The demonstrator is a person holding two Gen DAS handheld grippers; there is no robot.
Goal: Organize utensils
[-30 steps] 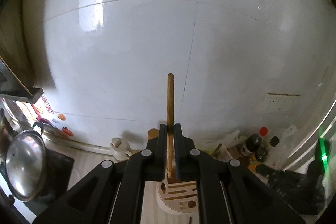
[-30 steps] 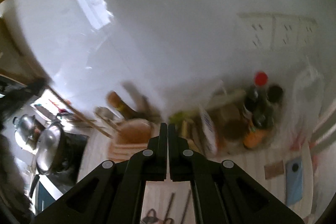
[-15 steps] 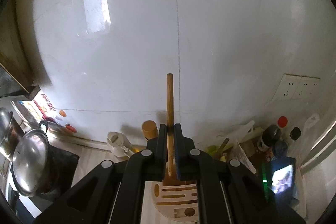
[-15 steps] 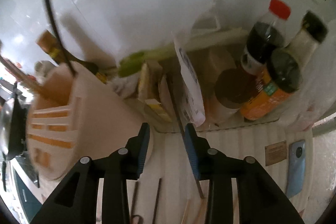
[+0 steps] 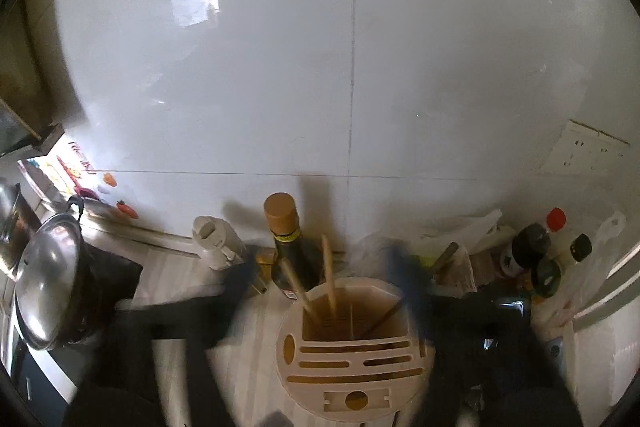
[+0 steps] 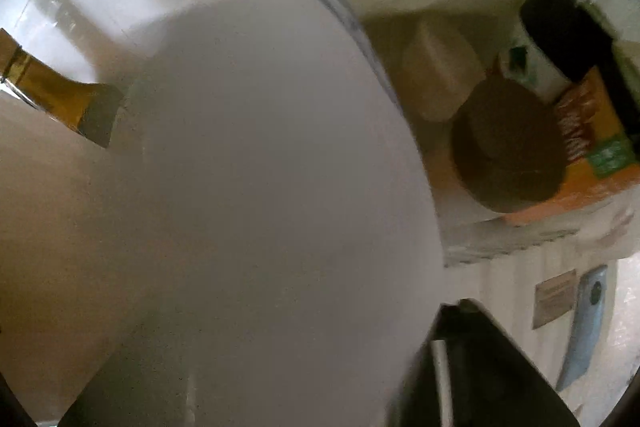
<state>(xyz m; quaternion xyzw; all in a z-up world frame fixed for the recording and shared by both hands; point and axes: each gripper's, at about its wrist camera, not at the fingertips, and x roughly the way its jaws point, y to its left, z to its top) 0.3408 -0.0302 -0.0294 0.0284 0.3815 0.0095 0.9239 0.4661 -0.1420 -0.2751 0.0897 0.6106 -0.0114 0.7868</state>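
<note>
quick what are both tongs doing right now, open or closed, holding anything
Left tongs: open wide, holding nothing, straddling the utensil holder.
Right tongs: cannot be told; only one blurred finger shows.

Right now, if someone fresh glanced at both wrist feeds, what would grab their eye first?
In the left wrist view, the round utensil holder at bottom centre, with wooden chopsticks leaning in its open compartment and a dark bottle behind it. The right wrist view is mostly filled by a blurred white surface very close to the lens.
</note>
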